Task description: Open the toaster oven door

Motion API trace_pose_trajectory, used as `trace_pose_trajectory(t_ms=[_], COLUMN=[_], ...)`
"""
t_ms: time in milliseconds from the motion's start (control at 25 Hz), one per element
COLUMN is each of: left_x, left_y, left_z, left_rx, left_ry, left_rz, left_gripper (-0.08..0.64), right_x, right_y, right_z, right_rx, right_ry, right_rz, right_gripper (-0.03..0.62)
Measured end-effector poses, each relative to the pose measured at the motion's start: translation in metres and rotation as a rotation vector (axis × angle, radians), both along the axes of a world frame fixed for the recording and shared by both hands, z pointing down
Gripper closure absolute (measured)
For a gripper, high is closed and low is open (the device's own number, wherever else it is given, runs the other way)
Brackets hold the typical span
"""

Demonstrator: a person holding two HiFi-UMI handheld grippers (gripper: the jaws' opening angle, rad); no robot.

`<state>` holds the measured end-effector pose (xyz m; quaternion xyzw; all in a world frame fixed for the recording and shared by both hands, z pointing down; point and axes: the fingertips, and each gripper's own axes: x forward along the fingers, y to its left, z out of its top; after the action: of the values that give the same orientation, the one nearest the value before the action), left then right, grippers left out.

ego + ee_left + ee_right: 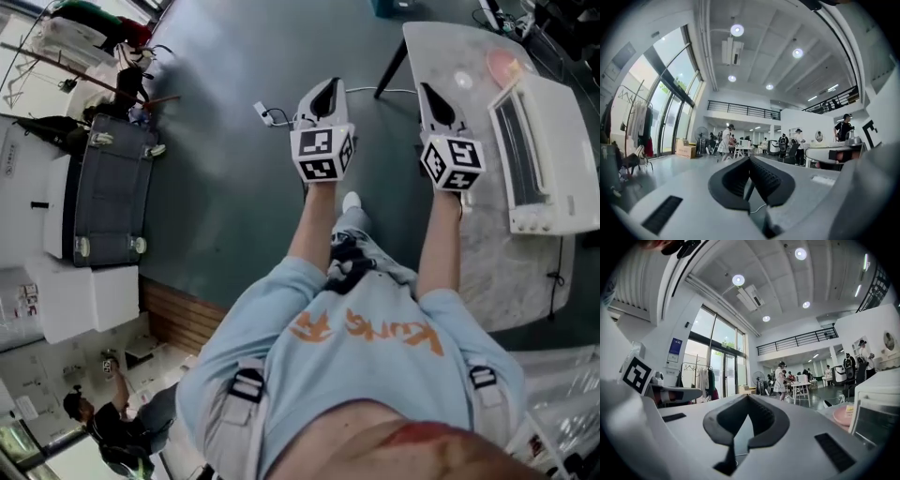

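One toaster oven (555,127) just right of the right claw (424,90)

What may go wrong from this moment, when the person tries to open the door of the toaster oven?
1. The right gripper is shut and empty. If its jaws do not open first, it will probably only push against the door.
2. The toaster oven stands loose on the table. A hard pull may drag or tip it.
3. The pink plate lies close to the oven's far end. A wide swing could knock it.
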<state>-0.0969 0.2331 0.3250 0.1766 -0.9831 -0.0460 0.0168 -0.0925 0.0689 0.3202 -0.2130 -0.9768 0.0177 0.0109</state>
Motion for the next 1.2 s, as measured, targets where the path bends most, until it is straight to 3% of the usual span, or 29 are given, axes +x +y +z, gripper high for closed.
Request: trace_pose_trajectory(t_ms=[160,440,800,1040,1200], left_x=[-0.081,-0.162,-0.185,-0.192,-0.195], left_y=[-0.001,0.001,0.047,0.036,0.002], left_z=[0.027,0.040,0.054,0.052,0.045], left_rx=[0.026,0.067,0.130,0.104,0.066], left_ry=[0.091,0.104,0.147,0.139,0.129], left_rz=[0.046,0.072,-0.004,0.037,0.104], left_gripper=[0.557,0.557,0.558,0.558,0.558], right_x=[-0.067,-0.151,-0.184,-0.191,-0.190], right_y=[0.011,0.006,0.053,0.042,0.013], right_z=[0.026,0.027,0.032,0.030,0.027], right_rx=[0.048,0.086,0.138,0.109,0.092], right_ry=[0.091,0.111,0.136,0.131,0.119], right_rz=[0.026,0.093,0.017,0.063,0.111], right_gripper=[0.594,0.594,0.595,0.595,0.595])
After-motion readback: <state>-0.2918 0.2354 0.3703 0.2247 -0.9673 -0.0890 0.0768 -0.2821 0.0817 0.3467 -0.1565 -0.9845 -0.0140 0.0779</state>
